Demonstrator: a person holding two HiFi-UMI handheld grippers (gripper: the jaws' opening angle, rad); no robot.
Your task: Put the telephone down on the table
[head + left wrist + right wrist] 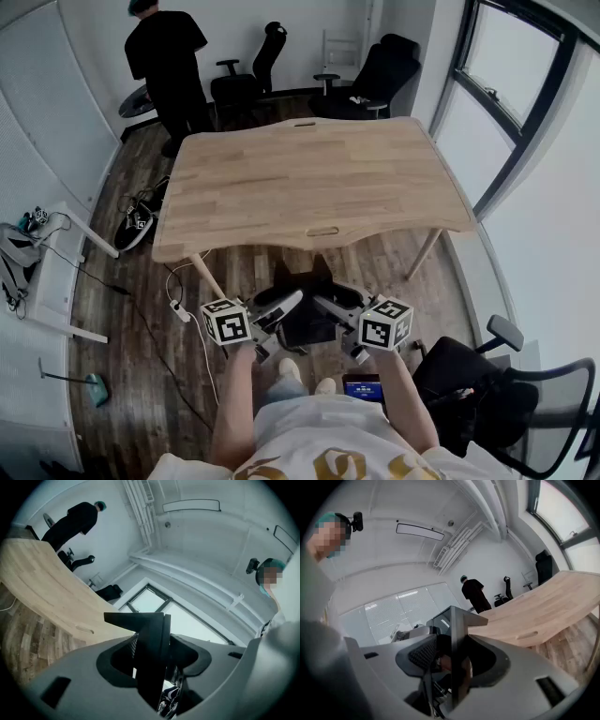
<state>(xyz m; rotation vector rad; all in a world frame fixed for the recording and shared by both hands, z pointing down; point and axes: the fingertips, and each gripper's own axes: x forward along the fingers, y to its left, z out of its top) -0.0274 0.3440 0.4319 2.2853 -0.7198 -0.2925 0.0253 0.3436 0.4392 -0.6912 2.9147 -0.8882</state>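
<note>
The telephone [306, 323] is a black, flat-sided object held in the air between my two grippers, in front of and below the wooden table's [309, 178] near edge. In the head view my left gripper [281, 314] grips it from the left and my right gripper [335, 309] from the right. In the left gripper view the telephone [152, 644] stands edge-on between the jaws of the left gripper [152, 667], and the ribbed pad lies against it. The right gripper view shows its glossy slab [457, 648] filling the jaws of the right gripper [450, 667]. The tabletop is bare.
A person in black [167, 56] stands beyond the table's far left corner, near several black office chairs [380, 75]. Cables and a power strip [178, 309] lie on the wood floor at the left. A white desk [47, 281] is at the left, a black chair [497, 384] at the lower right.
</note>
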